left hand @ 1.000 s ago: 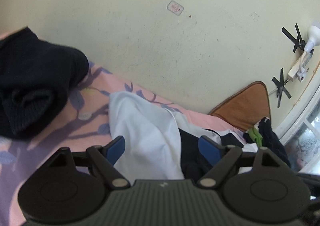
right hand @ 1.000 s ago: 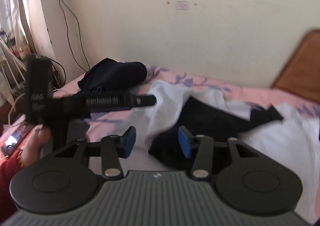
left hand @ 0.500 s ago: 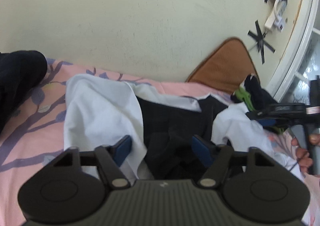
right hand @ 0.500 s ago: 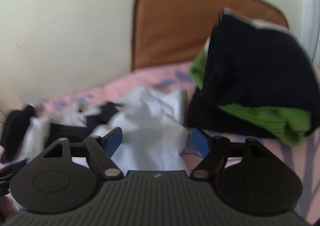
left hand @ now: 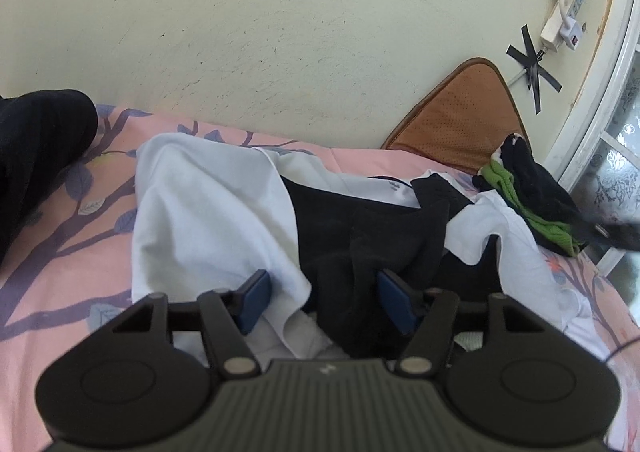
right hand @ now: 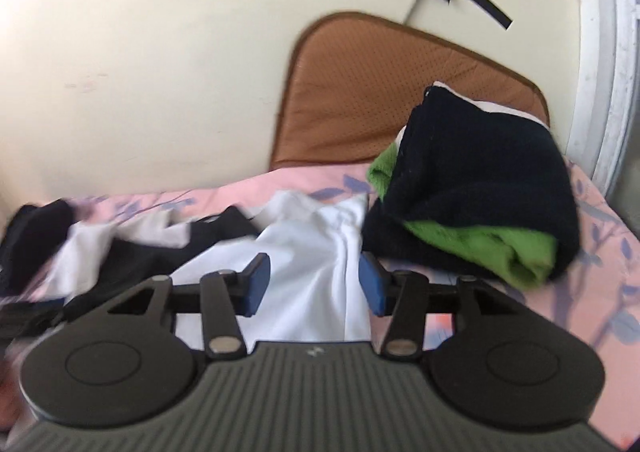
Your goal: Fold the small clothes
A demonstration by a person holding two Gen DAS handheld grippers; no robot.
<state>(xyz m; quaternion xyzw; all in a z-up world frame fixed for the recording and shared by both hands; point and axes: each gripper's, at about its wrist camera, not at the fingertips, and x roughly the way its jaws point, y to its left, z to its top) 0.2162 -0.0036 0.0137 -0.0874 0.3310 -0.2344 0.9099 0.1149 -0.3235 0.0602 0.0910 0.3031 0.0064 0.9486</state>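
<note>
A heap of small clothes lies on a pink floral bed sheet [left hand: 60, 260]: a white garment [left hand: 208, 219] and a black garment [left hand: 360, 236] overlapping. My left gripper [left hand: 322, 302] is open, low over the seam between them, holding nothing. In the right wrist view the white garment [right hand: 312, 264] lies under my right gripper [right hand: 314, 286], which is open and empty. A pile of black and green clothes [right hand: 480, 187] sits just right of it, also seen in the left wrist view [left hand: 532, 195].
A dark bundle [left hand: 36, 159] lies at the left on the bed. A brown cushion [left hand: 464, 119] leans on the cream wall [left hand: 280, 51]. A power strip [left hand: 560, 19] is taped up by the window frame [left hand: 600, 107].
Both grippers swung right across the bed. The left one now hovers lower over the white and black clothes; the right one now faces the black and green pile. Both stay open.
</note>
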